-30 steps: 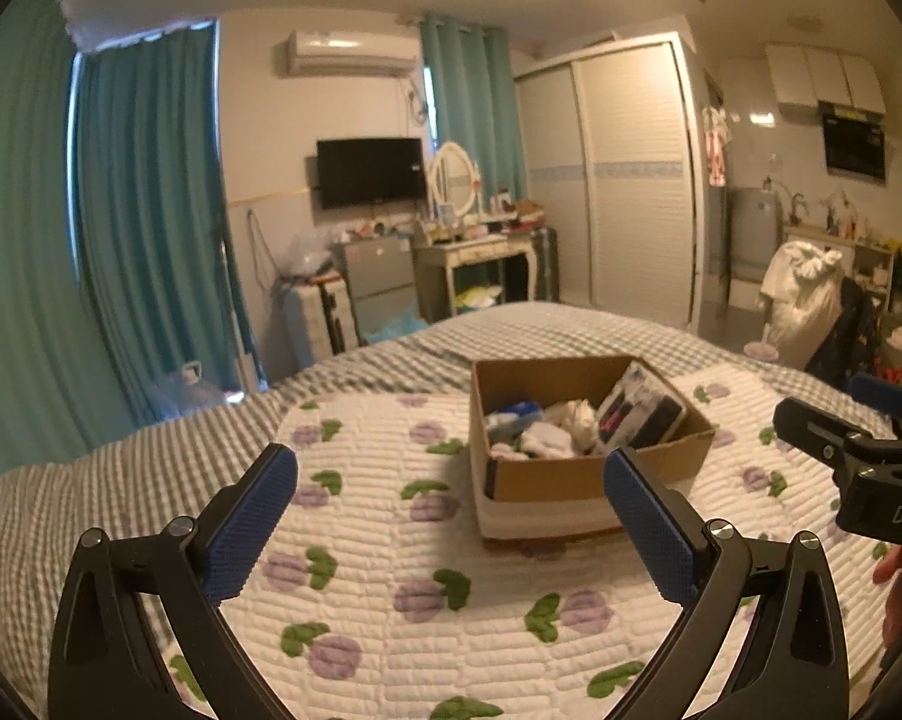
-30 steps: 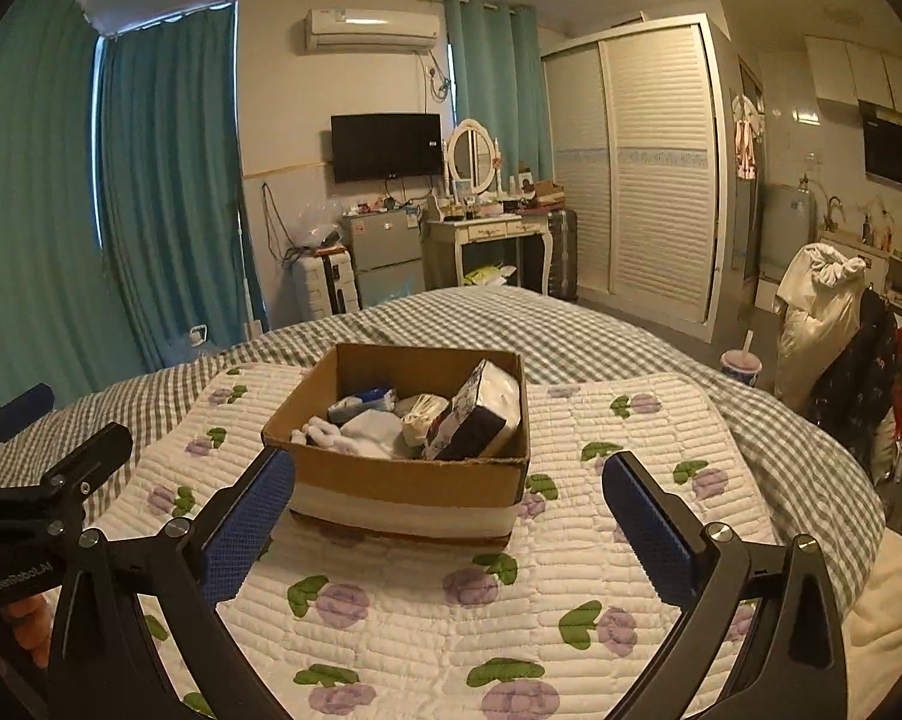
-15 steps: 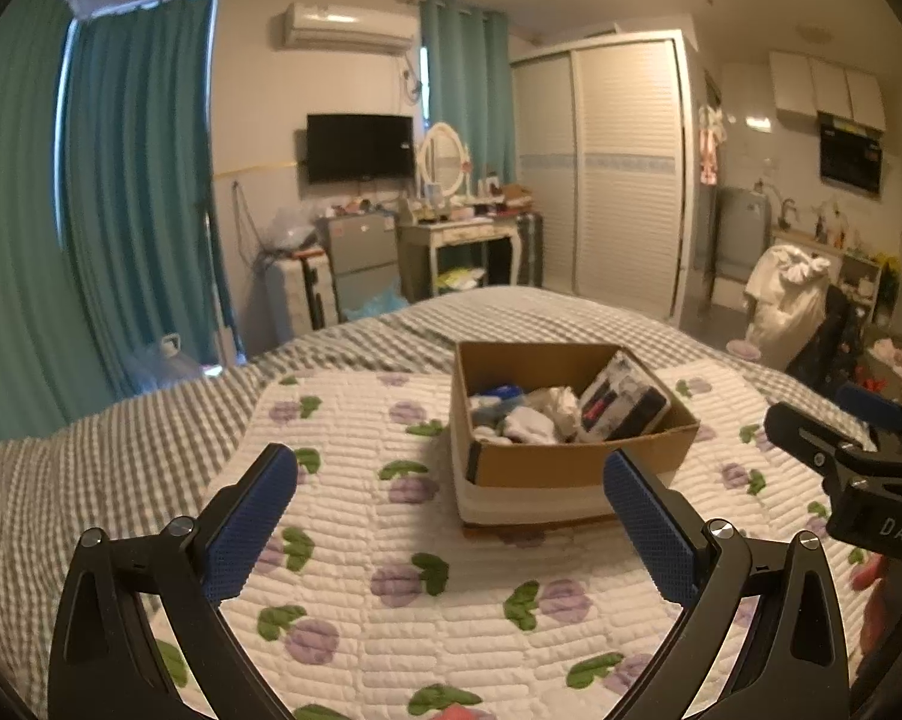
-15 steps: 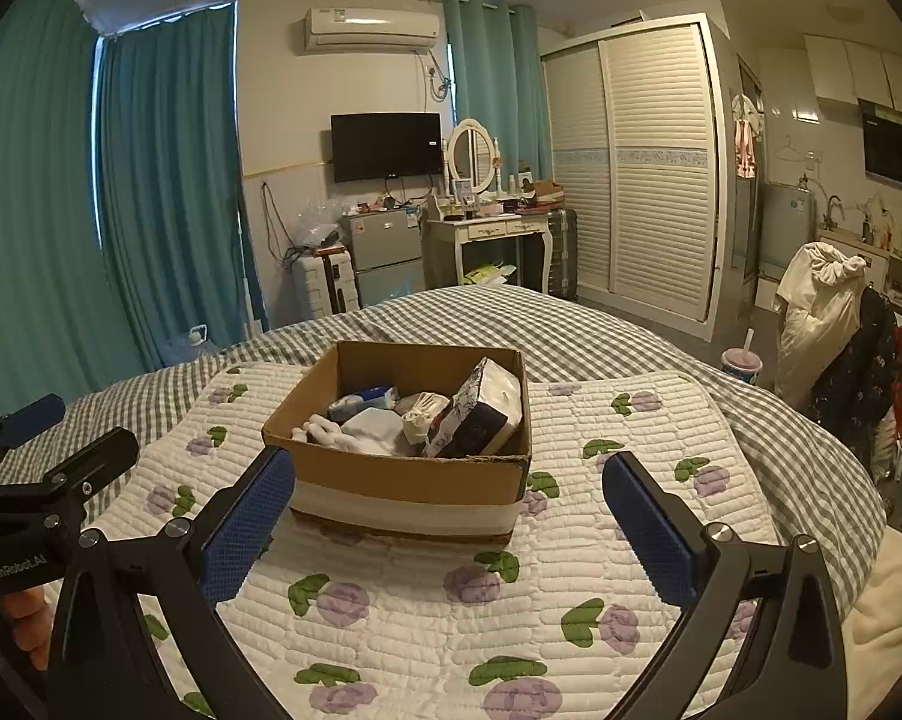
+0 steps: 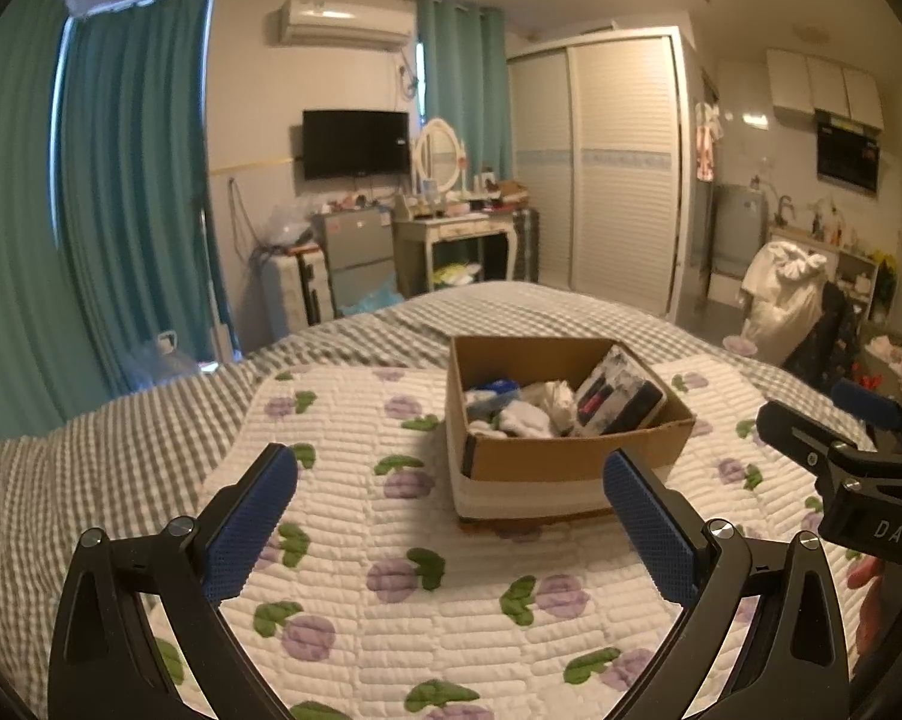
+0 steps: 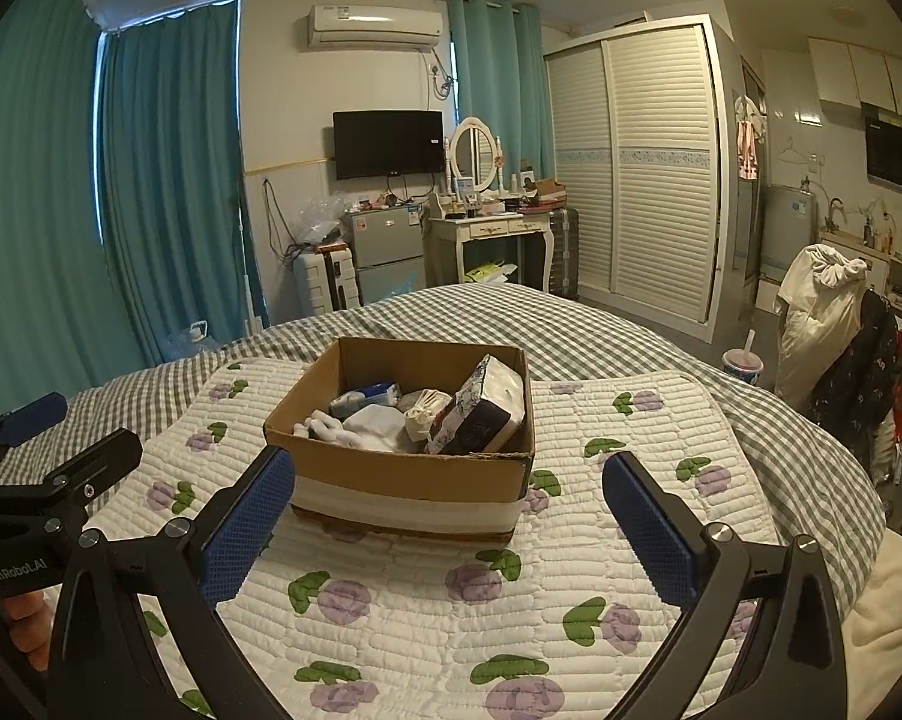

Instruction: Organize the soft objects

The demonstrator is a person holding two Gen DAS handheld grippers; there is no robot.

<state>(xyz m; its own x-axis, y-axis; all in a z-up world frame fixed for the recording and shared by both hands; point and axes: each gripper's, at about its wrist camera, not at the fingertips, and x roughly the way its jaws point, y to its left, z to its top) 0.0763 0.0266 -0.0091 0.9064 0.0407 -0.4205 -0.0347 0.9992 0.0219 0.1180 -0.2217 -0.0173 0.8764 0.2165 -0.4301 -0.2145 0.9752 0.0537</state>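
Note:
A cardboard box (image 5: 577, 459) (image 6: 402, 471) stands on a white quilt with purple flowers (image 5: 402, 594) (image 6: 511, 588) on the bed. Inside lie white socks (image 5: 526, 420) (image 6: 372, 423), a blue-and-white item (image 5: 493, 389) (image 6: 369, 393), a cream bundle (image 6: 423, 414) and a tissue pack (image 5: 622, 402) (image 6: 490, 411) leaning on the right wall. My left gripper (image 5: 451, 507) is open and empty, just short of the box, to its left. My right gripper (image 6: 449, 510) is open and empty in front of the box. Each gripper shows at the edge of the other's view.
A grey checked bedspread (image 6: 601, 324) lies under the quilt. Beyond the bed stand teal curtains (image 6: 168, 180), a vanity desk (image 6: 490, 234), a small fridge (image 6: 387, 252), a suitcase (image 6: 324, 282) and a wardrobe (image 6: 637, 162). A chair with clothes (image 6: 841, 330) stands on the right.
The left wrist view has drifted, so the box sits slightly lower and further left in it. The right gripper has barely moved. Both stay open and empty.

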